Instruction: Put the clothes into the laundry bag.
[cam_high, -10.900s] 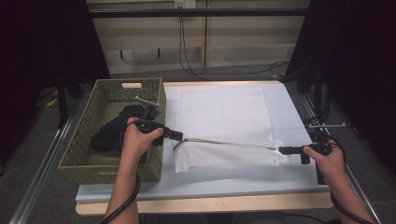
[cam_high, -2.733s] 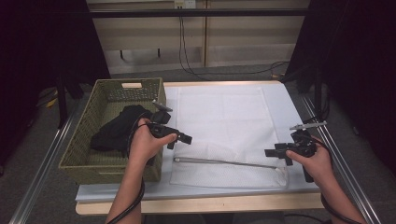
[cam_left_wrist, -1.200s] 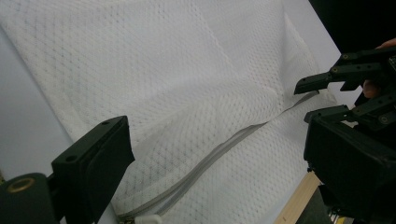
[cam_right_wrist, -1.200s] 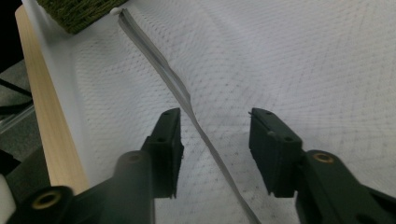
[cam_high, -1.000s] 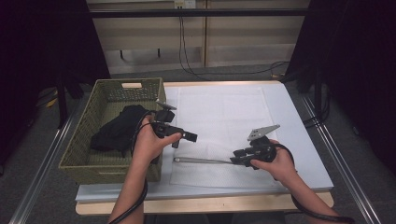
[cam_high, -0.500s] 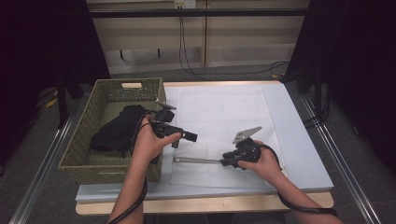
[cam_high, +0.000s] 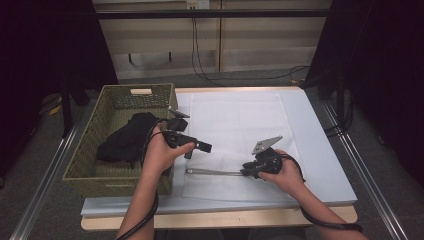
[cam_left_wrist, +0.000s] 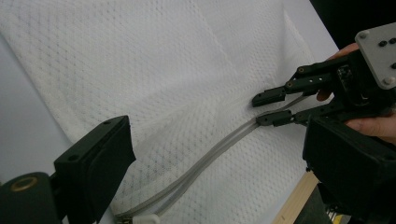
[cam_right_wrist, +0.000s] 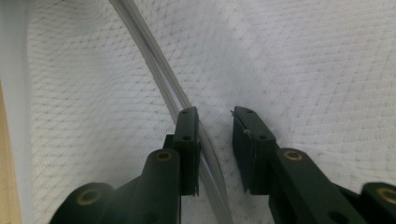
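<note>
1. The worktop (cam_high: 320, 165) carries a white mesh cloth (cam_high: 235, 125) spread flat from its middle toward the near edge, and a green basket (cam_high: 100, 150) with a dark garment (cam_high: 125, 142) at its left edge.
2. On the cloth, near the near edge, lies a thin grey cord (cam_high: 215, 172). It is doubled, two strands side by side, and its long axis runs parallel to that edge, from a white end piece (cam_left_wrist: 140, 218) on the left toward my right hand.
3. My right gripper (cam_high: 249, 171) is the nearer one: it is low over the cloth at the cord's right end, pointing left along the cord.
4. In the right gripper view the cord (cam_right_wrist: 154, 51) passes just under and inside one jaw rather than centred in the gap. The jaws have just been closing, but a gap remains and they are not yet pinching the cord; cloth shows between them.
5. My judgement: the pinch needs a small sideways shift so both strands sit squarely between the pads.
6. My left gripper (cam_high: 202, 147) hovers above the cloth beside the basket, pointing right, jaws spread and holding nothing; the cord's left end lies just below it toward the near edge.
</note>
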